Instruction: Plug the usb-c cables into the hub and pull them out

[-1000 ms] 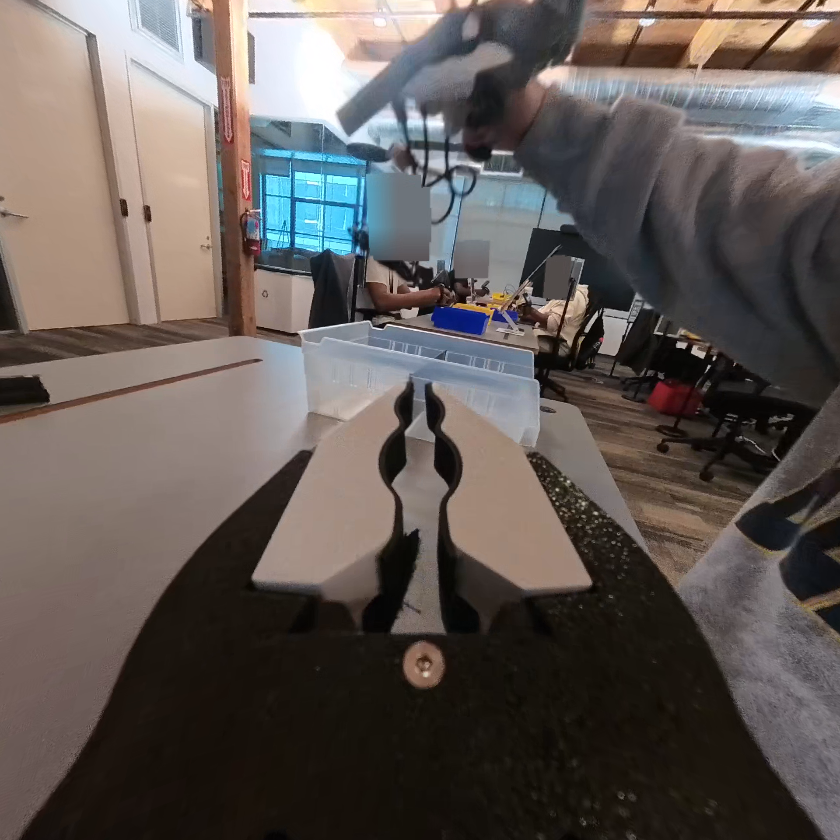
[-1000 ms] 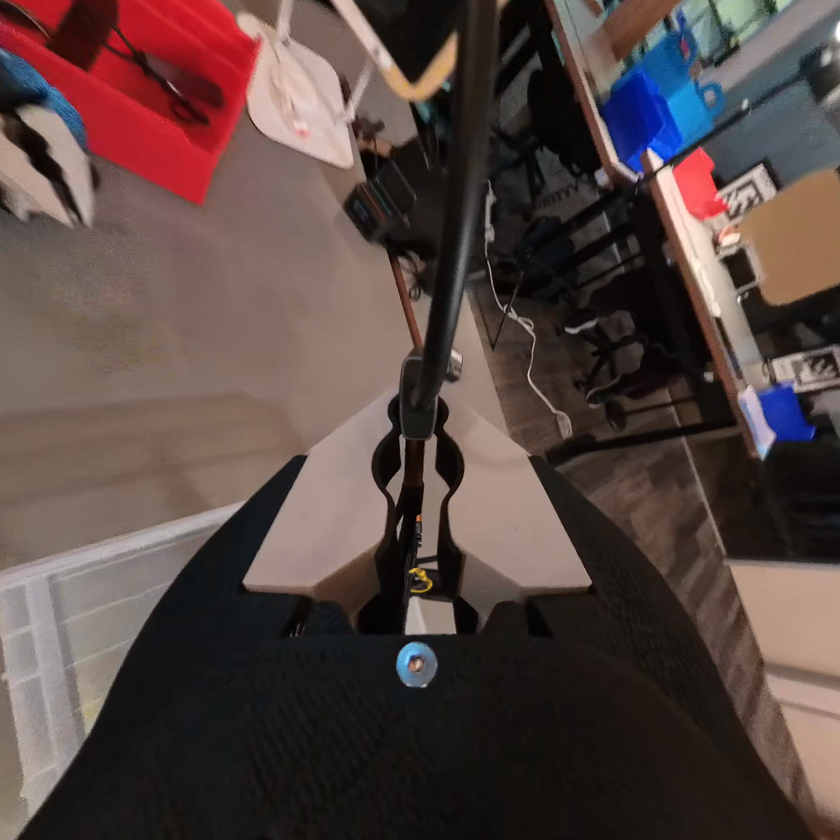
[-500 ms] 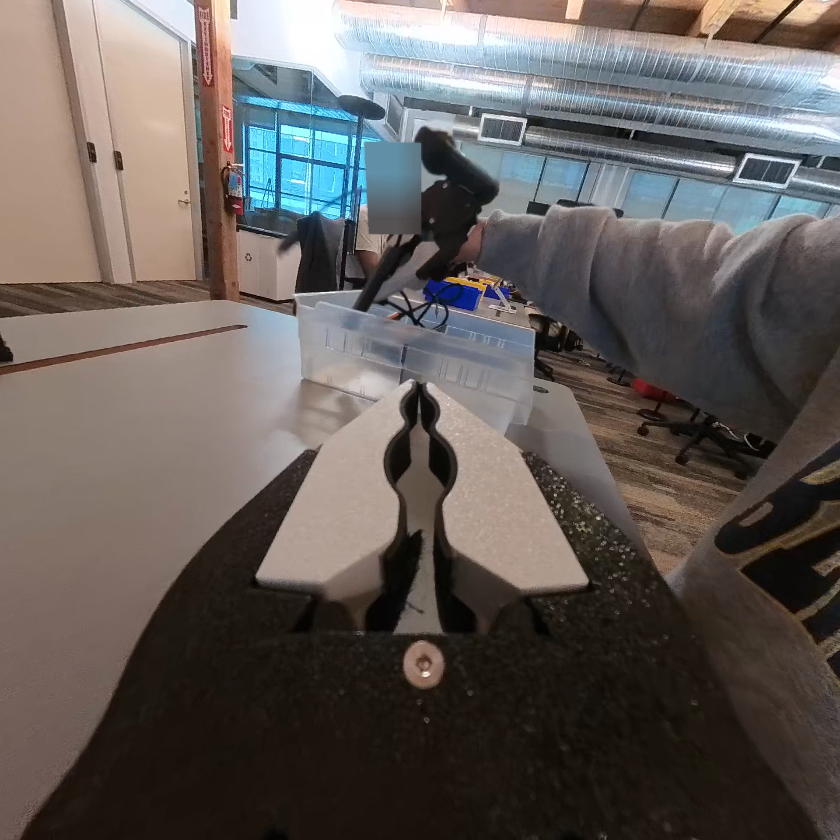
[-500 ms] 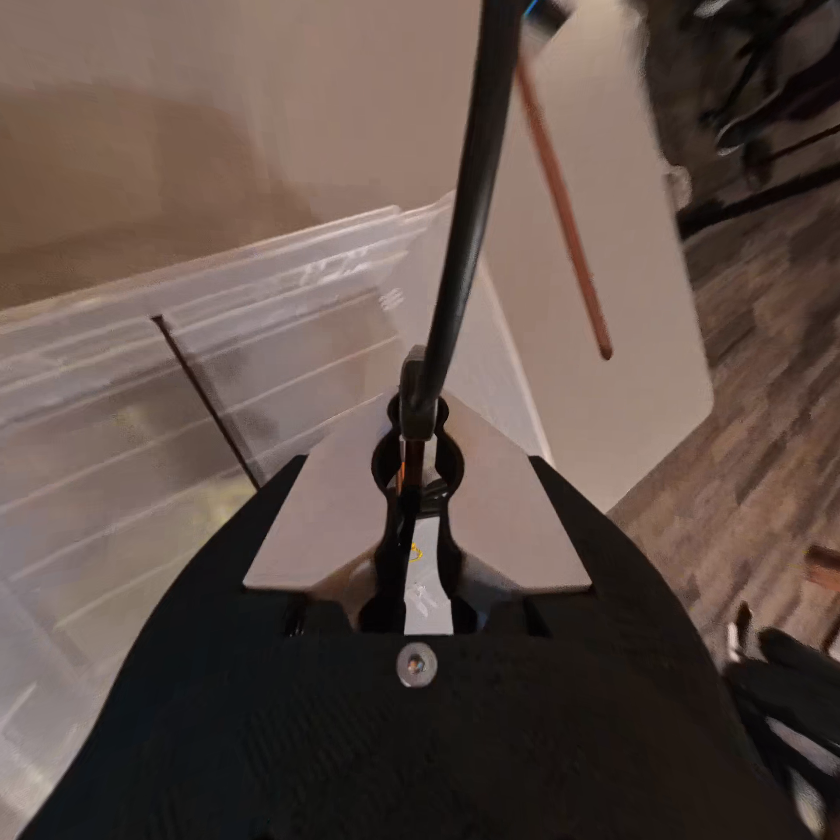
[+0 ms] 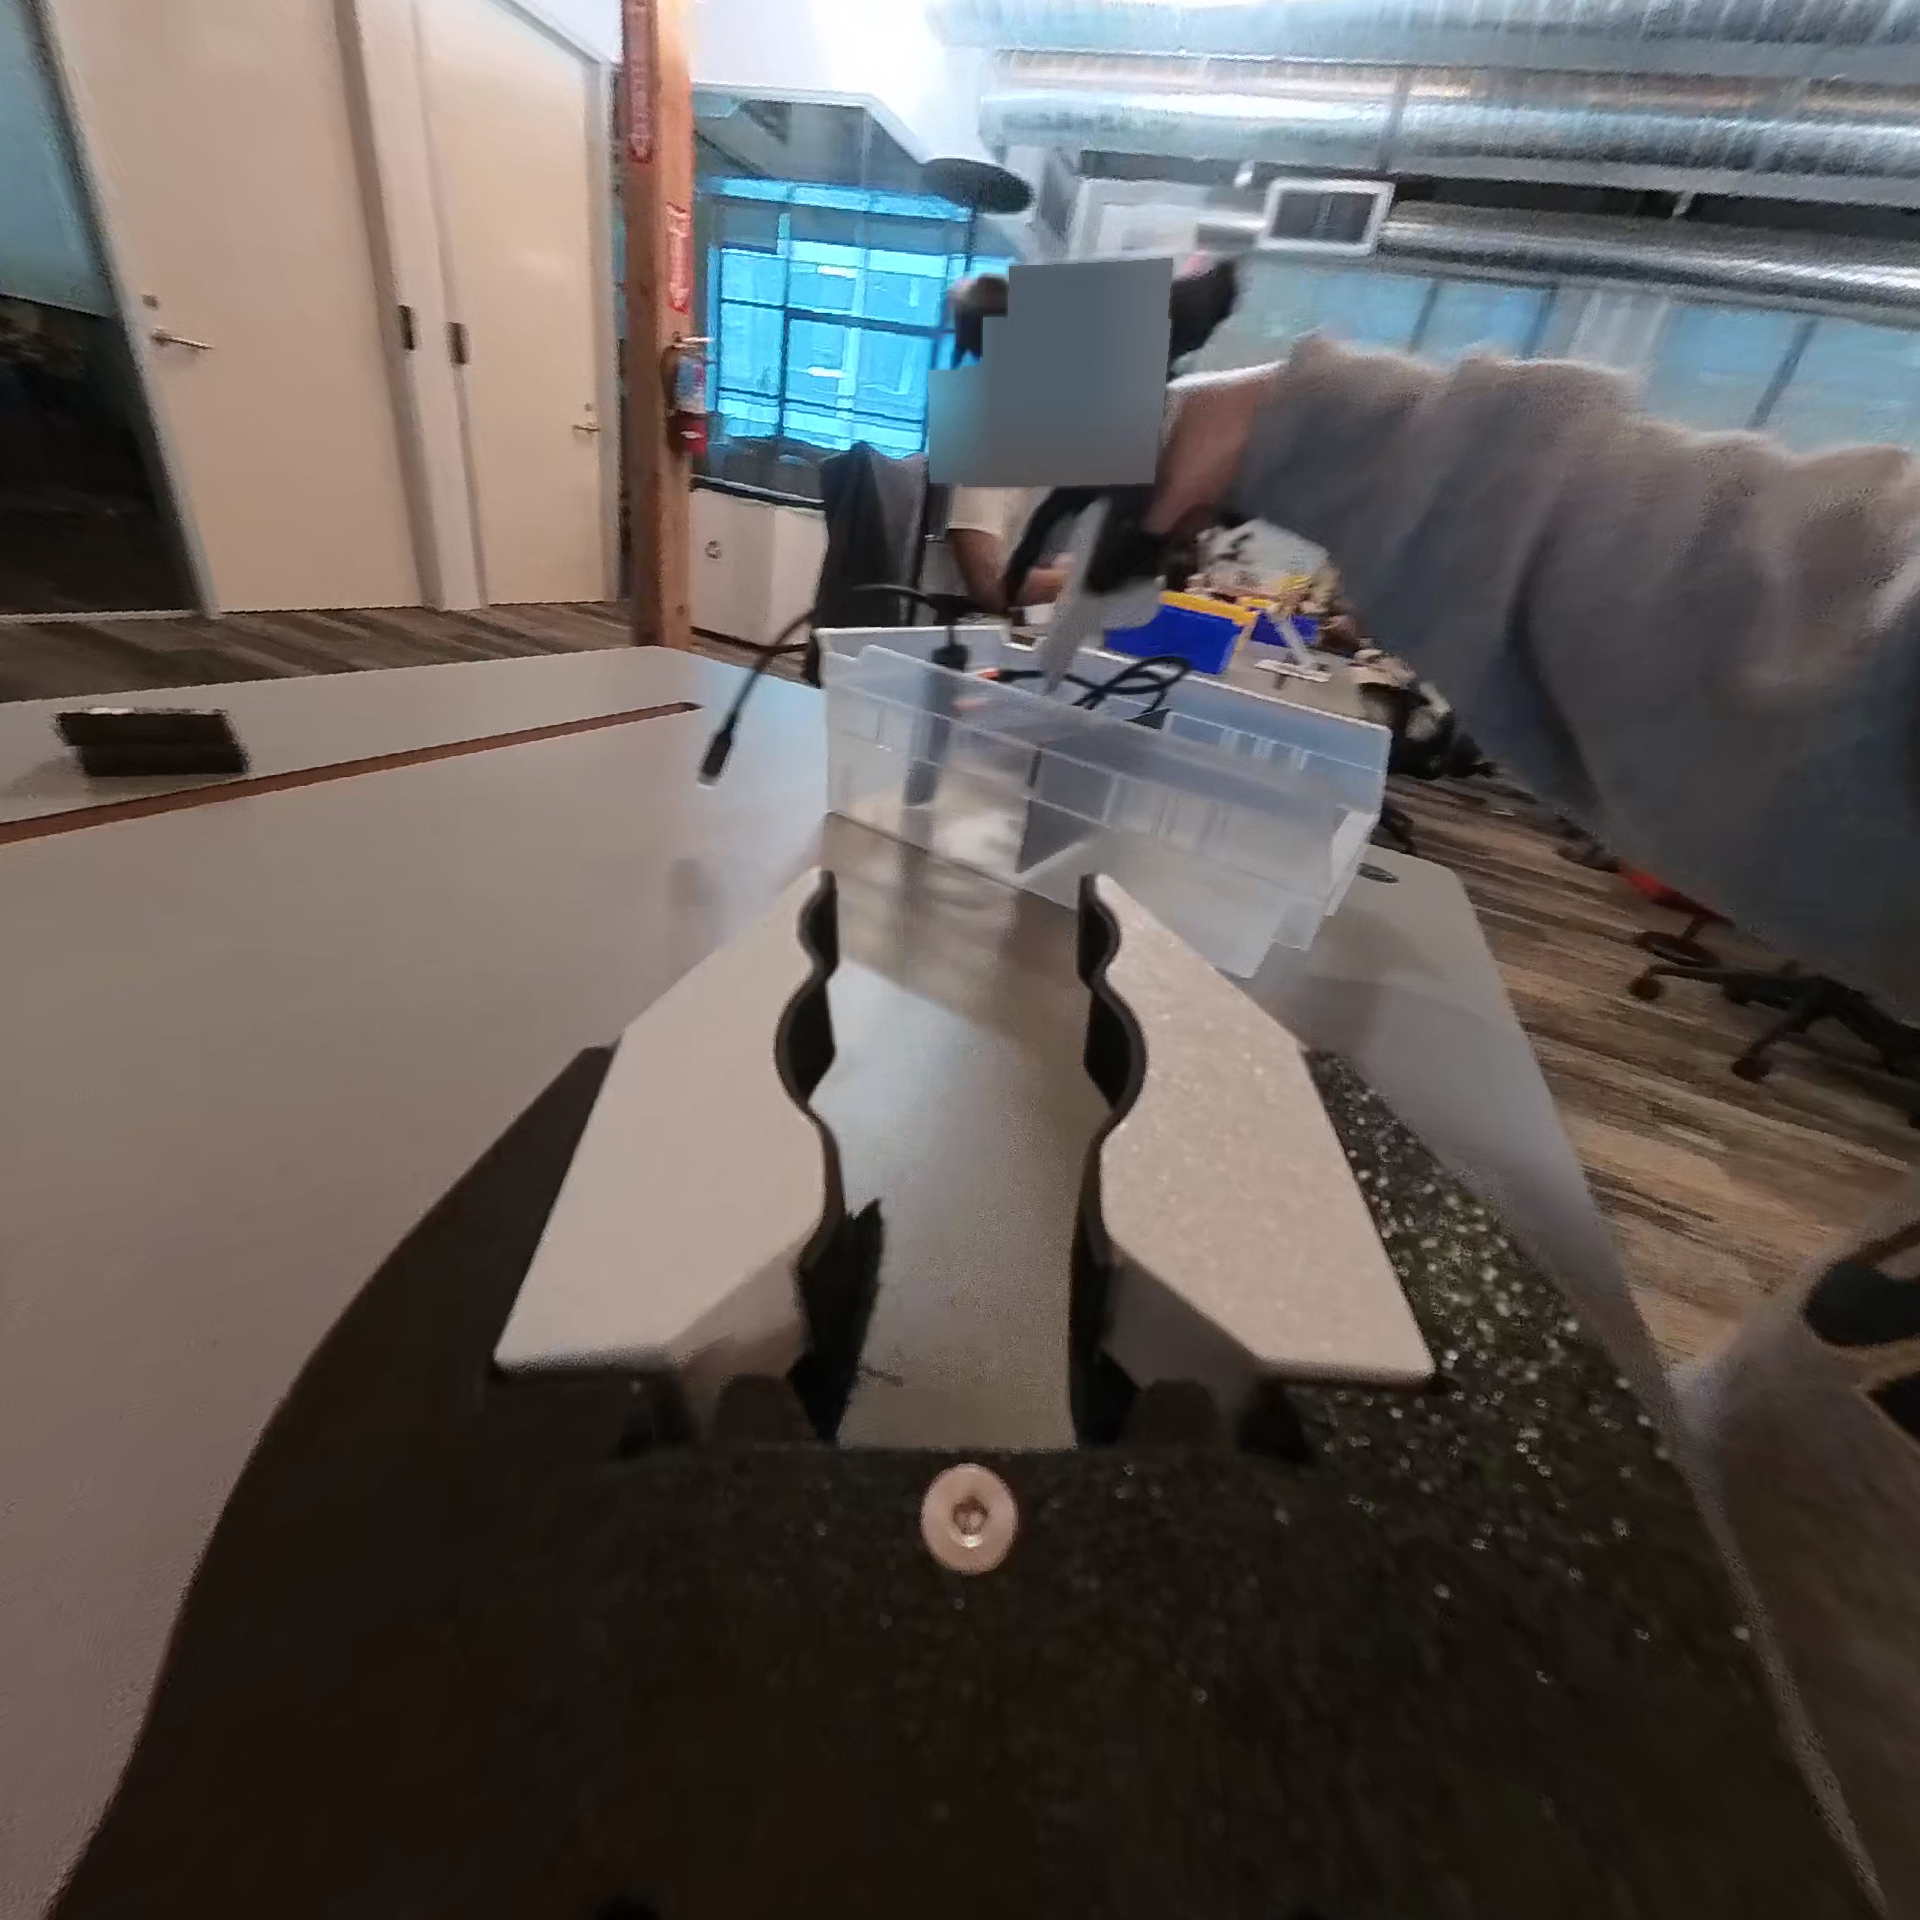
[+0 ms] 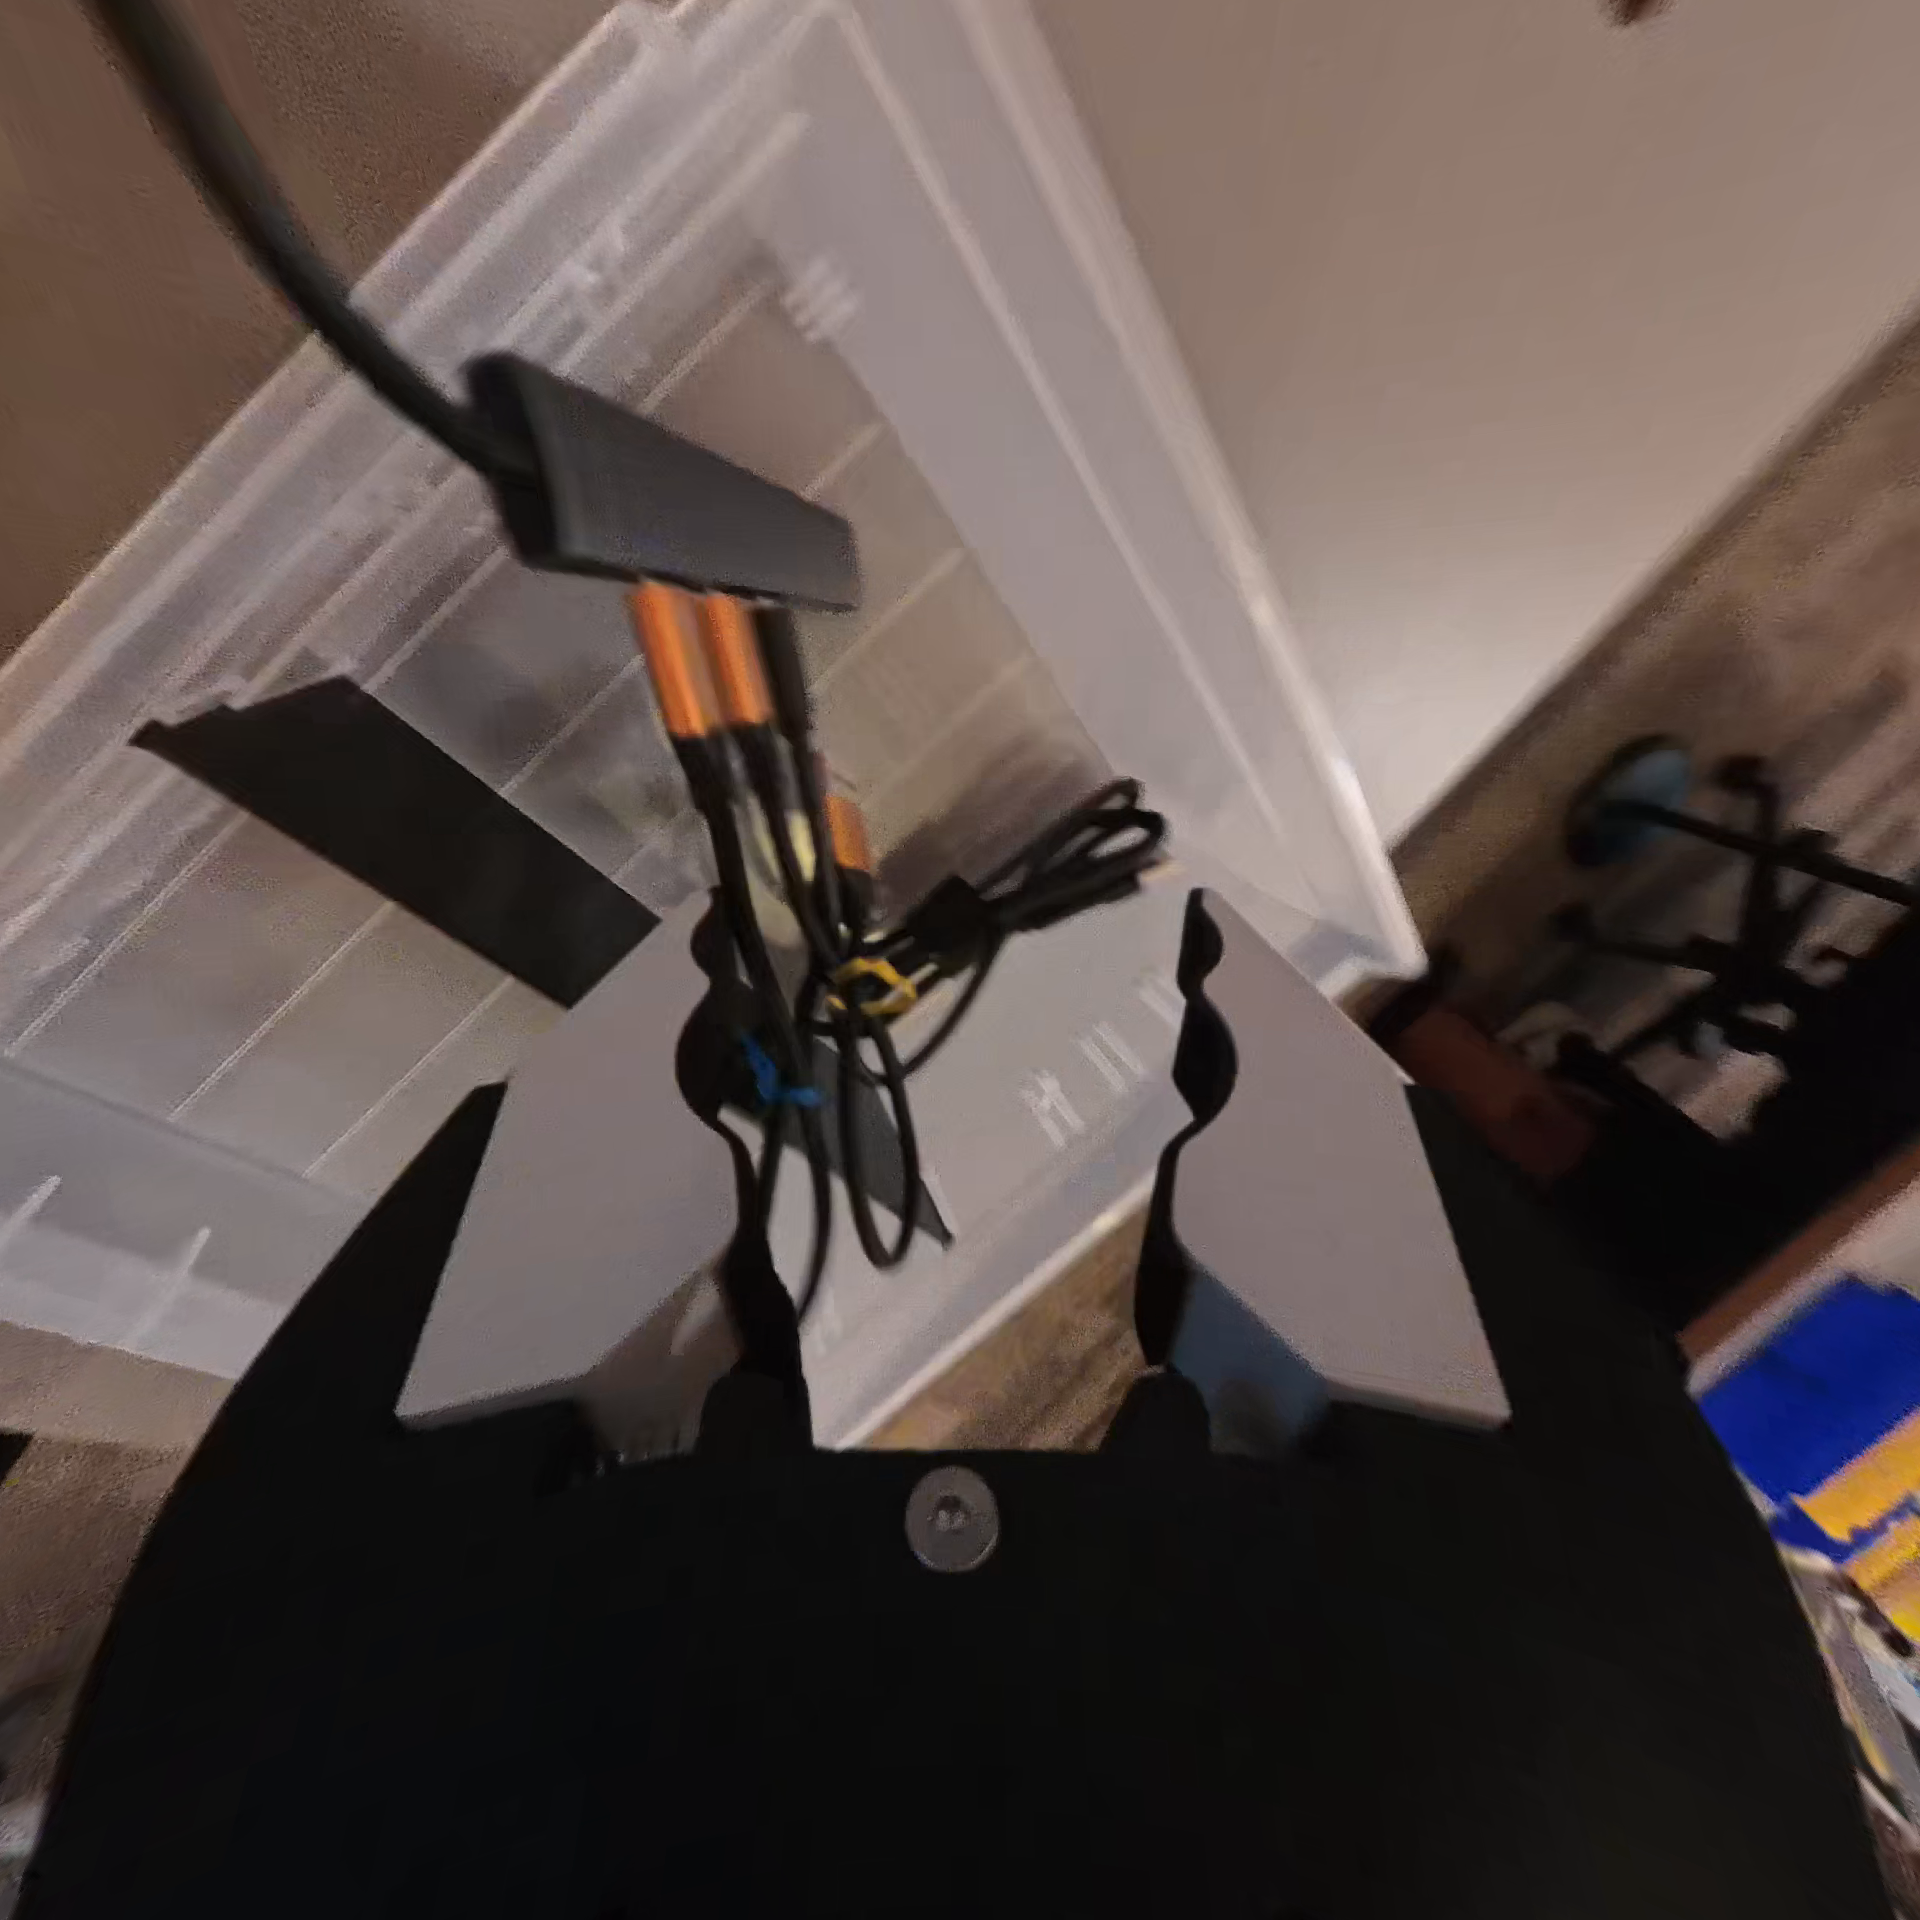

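In the right wrist view the dark grey hub (image 6: 675,509) lies just ahead of my right gripper (image 6: 956,914), which is open and empty, over the clear plastic bin (image 6: 1039,312). Two orange-collared usb-c plugs (image 6: 691,675) and a black one sit in the hub's side. Their thin black cables (image 6: 1018,894) trail into the bin. The picture is blurred, so I cannot tell if the hub rests or hangs. My left gripper (image 5: 956,904) is open and empty, low over the table, short of the bin (image 5: 1299,790). The right gripper (image 5: 1081,613) shows above the bin there.
The hub's own lead hangs over the bin's left wall, its plug (image 5: 717,753) above the table. A black divider (image 6: 395,831) stands in the bin. A black pad (image 5: 151,740) lies far left. A grey sleeve (image 5: 1558,540) crosses on the right. The table's edge (image 5: 1507,1039) is near. The grippers' ends are close to 40 cm from one another.
My right gripper came down over the bin, opened and let go of the hub's lead. My left gripper opened from shut.
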`<state>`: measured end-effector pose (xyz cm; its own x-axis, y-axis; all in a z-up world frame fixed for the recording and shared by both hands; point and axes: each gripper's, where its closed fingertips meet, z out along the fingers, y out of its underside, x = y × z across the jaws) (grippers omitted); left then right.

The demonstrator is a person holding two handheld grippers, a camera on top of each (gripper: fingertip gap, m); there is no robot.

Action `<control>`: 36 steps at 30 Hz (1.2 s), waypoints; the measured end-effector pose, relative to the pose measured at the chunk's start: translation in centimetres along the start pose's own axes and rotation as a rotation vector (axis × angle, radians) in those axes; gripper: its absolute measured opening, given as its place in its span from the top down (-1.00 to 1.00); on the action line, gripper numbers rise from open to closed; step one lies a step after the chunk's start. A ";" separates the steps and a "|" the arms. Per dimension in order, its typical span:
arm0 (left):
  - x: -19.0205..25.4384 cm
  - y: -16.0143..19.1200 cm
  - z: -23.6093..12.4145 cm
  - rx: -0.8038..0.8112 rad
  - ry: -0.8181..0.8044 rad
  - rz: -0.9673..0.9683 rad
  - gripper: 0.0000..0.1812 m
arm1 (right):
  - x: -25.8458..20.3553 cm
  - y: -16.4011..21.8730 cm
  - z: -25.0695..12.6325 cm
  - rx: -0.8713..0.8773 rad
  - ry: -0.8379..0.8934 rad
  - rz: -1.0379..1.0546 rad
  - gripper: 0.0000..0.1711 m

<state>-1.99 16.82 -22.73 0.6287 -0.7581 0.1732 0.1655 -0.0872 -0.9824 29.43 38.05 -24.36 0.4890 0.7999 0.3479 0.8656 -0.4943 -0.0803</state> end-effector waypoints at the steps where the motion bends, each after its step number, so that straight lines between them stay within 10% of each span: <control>1: -0.6 0.1 0.0 -0.011 -0.042 0.010 0.49 | 0.3 -0.5 -1.7 0.070 0.050 0.030 -0.03; 8: -3.3 1.4 -0.4 -0.139 -0.286 0.200 0.44 | -10.4 -10.7 -17.9 1.001 0.145 0.153 0.13; 12: -3.6 2.4 -0.1 -0.197 -0.298 0.211 0.39 | -21.8 -17.1 -19.7 1.334 0.051 0.051 0.21; 17: -4.3 2.4 -0.4 -0.202 -0.324 0.183 0.33 | -23.0 -21.6 -14.6 1.413 0.286 0.021 0.25; 22: -4.8 2.6 -0.5 -0.208 -0.340 0.168 0.30 | -20.8 -19.8 -12.5 1.572 0.222 0.310 0.29; 36: -2.2 3.3 -0.6 -0.289 -0.241 0.162 0.25 | -20.0 -18.9 -9.8 1.552 0.433 0.287 0.53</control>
<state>-3.26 17.84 -26.43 0.7948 -0.6069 -0.0077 -0.1491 -0.1829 -0.9718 2.22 28.07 -20.61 0.8102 0.4656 0.3560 0.1601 0.4084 -0.8986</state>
